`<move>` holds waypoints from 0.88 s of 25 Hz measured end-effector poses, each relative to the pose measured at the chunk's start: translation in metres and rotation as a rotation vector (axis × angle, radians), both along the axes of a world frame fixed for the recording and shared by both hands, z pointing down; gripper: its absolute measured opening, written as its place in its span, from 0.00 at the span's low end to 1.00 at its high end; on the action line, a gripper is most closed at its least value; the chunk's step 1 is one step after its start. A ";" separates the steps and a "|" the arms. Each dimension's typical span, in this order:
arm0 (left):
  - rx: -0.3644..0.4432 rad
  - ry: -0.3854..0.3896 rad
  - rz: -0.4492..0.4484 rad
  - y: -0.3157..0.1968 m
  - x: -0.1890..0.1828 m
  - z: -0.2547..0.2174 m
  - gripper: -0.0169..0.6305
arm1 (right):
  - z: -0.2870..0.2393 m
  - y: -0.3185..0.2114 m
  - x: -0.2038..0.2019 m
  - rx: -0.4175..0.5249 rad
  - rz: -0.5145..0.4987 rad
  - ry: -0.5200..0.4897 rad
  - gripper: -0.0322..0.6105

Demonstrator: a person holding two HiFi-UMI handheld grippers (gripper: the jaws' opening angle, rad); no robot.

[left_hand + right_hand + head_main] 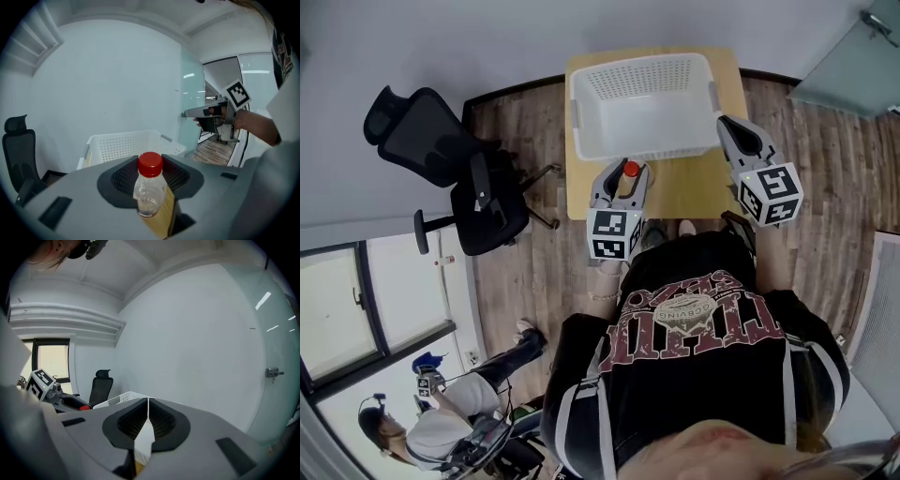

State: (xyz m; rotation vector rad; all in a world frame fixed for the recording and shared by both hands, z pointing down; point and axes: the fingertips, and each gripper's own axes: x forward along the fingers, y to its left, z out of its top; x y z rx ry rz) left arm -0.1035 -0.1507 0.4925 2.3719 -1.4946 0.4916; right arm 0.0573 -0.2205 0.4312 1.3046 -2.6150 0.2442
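My left gripper (625,174) is shut on a small clear bottle with a red cap (150,186), held upright between its jaws above the front of the wooden table (689,186). The bottle's red cap (630,170) shows in the head view just in front of the white perforated basket (642,103). That basket (126,146) stands behind the bottle in the left gripper view. My right gripper (741,139) hangs at the basket's right front corner, jaws shut with nothing between them (147,405). A hand holds the right gripper (213,111).
A black office chair (455,169) stands left of the table on the wood floor. A glass partition (192,103) rises to the right. Another person (441,427) sits at the lower left. White walls close in behind the table.
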 end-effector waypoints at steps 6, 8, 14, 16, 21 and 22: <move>-0.031 0.026 -0.023 -0.004 -0.003 0.020 0.33 | -0.001 -0.006 0.001 -0.001 0.012 0.010 0.08; -0.042 0.032 -0.024 -0.006 -0.003 0.026 0.33 | 0.001 -0.008 0.001 -0.005 0.018 0.015 0.08; -0.052 0.008 -0.003 -0.010 0.004 0.041 0.33 | 0.002 -0.015 -0.001 -0.009 0.025 0.017 0.08; -0.054 0.000 0.005 -0.011 0.006 0.046 0.33 | 0.002 -0.017 -0.001 -0.010 0.027 0.019 0.08; -0.054 0.004 0.014 -0.011 0.008 0.055 0.33 | 0.003 -0.020 -0.001 -0.015 0.032 0.023 0.08; -0.054 0.005 0.015 -0.011 0.008 0.056 0.33 | 0.004 -0.021 0.000 -0.017 0.033 0.024 0.08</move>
